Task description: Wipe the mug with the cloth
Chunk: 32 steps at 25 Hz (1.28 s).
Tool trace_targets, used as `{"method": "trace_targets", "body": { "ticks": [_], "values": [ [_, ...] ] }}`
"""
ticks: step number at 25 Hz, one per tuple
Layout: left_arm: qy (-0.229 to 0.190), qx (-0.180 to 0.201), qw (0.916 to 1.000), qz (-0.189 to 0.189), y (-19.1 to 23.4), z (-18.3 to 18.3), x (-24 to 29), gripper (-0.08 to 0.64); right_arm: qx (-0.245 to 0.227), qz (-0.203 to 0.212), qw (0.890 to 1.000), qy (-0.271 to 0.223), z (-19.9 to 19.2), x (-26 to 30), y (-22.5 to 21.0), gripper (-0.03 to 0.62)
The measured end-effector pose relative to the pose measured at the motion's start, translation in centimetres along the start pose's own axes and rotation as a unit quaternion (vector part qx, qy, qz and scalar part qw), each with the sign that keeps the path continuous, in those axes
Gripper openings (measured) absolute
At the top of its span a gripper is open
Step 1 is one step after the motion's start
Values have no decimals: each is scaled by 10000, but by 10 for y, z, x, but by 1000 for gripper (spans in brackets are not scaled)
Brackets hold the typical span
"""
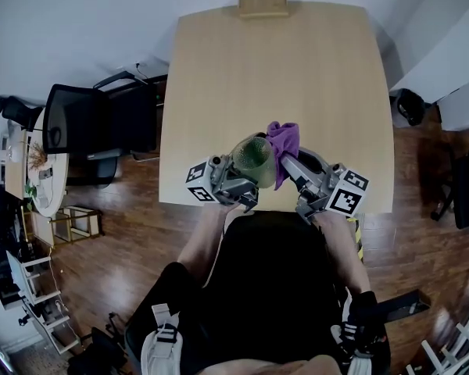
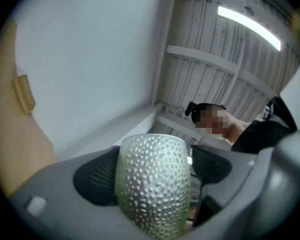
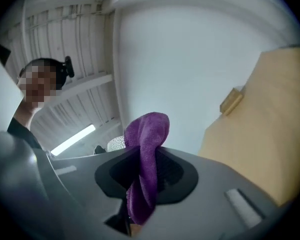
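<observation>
Only the head view shows mug [image 1: 252, 161] and purple cloth [image 1: 284, 141] touching, held over the desk's [image 1: 219, 92] near edge; left gripper [image 2: 153, 171], in its own view, clamps the dimpled mug, while right gripper [image 3: 146, 173] pinches the cloth, mug rim just behind.

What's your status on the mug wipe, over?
Left gripper shut on mug, held clear of table. Right gripper shut on purple cloth, beside mug; contact unclear. Nothing in the way.
</observation>
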<state>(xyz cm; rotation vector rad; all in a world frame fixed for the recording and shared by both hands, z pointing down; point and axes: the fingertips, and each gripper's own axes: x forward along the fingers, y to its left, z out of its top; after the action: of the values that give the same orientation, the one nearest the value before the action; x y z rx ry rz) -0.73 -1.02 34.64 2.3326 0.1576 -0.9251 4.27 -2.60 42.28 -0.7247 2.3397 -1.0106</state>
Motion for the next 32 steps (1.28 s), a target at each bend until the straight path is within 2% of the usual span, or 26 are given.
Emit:
{"method": "trace_targets", "body": {
  "ticks": [2, 6, 8, 10, 14, 16, 19, 23, 25, 28, 30, 32],
  "values": [
    [209, -103, 9988, 431, 13, -12, -1, 473, 685, 239, 9973, -108, -12, -1, -10, 78],
    [467, -108, 9911, 1242, 35, -30, -7, 555, 1895, 610, 9787, -502, -33, -13, -24, 78],
    [465, -11, 9876, 1496, 40, -32, -11, 558, 2238, 735, 9695, -671, -36, -16, -23, 78],
    [458, 104, 9853, 1642, 42, -31, -15, 558, 2286, 811, 9673, -739, -35, -18, -20, 78],
    [307, 275, 9814, 1876, 46, -18, -22, 558, 2135, 934, 9691, -815, -29, -17, -13, 78],
    [98, 86, 9811, 1931, 50, -14, -26, 555, 2076, 984, 9696, -843, -26, -18, -9, 78],
    [-325, -397, 9804, 1901, 55, -11, -34, 535, 1810, 952, 9754, -819, -22, -20, -3, 78],
    [-867, -931, 9827, 1348, 45, 0, -40, 488, 1562, 1090, 9792, -703, -18, -13, 16, 78],
    [-1219, -1275, 9798, 939, 38, 9, -44, 443, 1341, 1036, 9834, -653, -14, -12, 20, 78],
    [-1519, -1709, 9726, 413, 29, 16, -45, 437, 765, 691, 9931, -555, 2, -14, 23, 78],
    [-1361, -1624, 9769, 279, 22, 12, -41, 434, 95, 482, 9980, -385, 17, -8, 36, 78],
    [-1117, -1431, 9832, 177, 16, 7, -31, 434, -780, 368, 9963, 31, 22, 6, 58, 78]
  ]
}}
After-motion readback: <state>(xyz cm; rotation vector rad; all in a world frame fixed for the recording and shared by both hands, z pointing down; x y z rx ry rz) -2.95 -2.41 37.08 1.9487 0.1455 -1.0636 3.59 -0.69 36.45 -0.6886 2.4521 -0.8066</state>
